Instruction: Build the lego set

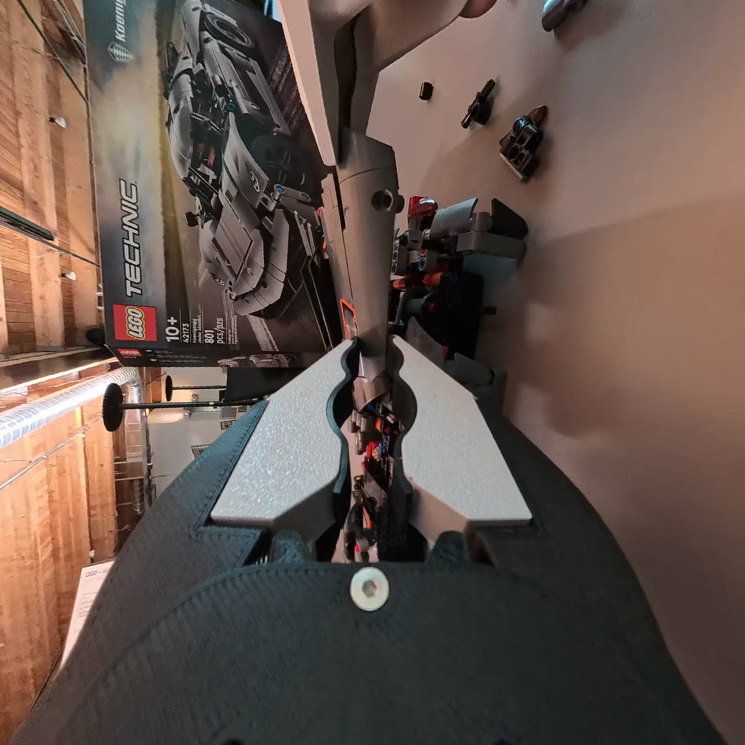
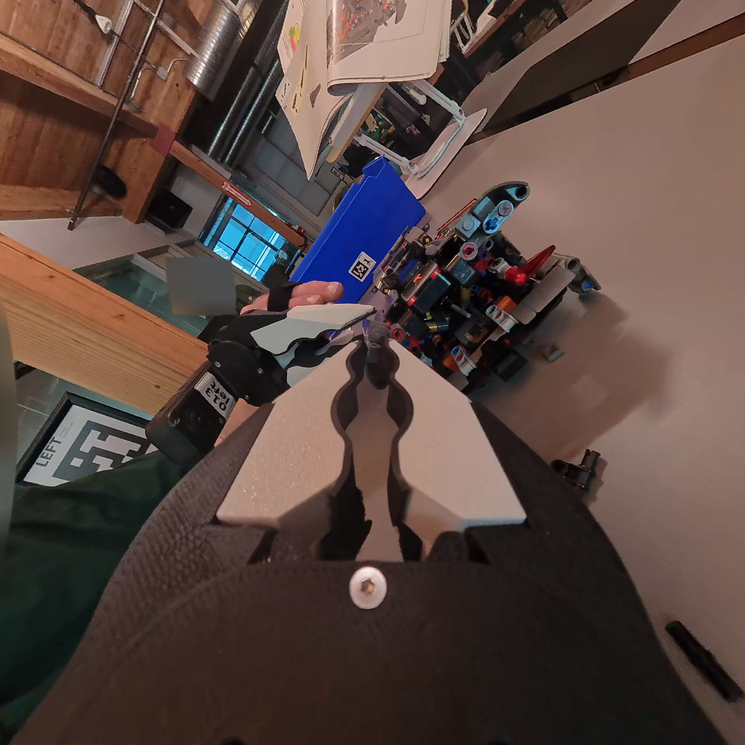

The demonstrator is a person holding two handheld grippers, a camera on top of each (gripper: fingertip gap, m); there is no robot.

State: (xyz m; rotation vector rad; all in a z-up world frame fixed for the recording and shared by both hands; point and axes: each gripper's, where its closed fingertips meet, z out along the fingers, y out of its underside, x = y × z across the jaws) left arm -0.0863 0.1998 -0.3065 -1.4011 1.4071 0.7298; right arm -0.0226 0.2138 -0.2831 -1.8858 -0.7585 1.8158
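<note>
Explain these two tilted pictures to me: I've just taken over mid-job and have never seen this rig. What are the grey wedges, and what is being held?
There is no robot arm. A person holds a hand-operated gripper in each hand, and a camera on each looks along its two grey fingers, so both views come out tilted.

In the left wrist view, the left gripper is closed on a grey panel of the partly built Lego car, which stands on the pale table. Behind it is the set's box; a few loose black pieces lie farther off.

In the right wrist view, the right gripper pinches a small dark grey connector piece next to the car. The left gripper shows there from the side. A blue bin and an open instruction booklet sit behind.
</note>
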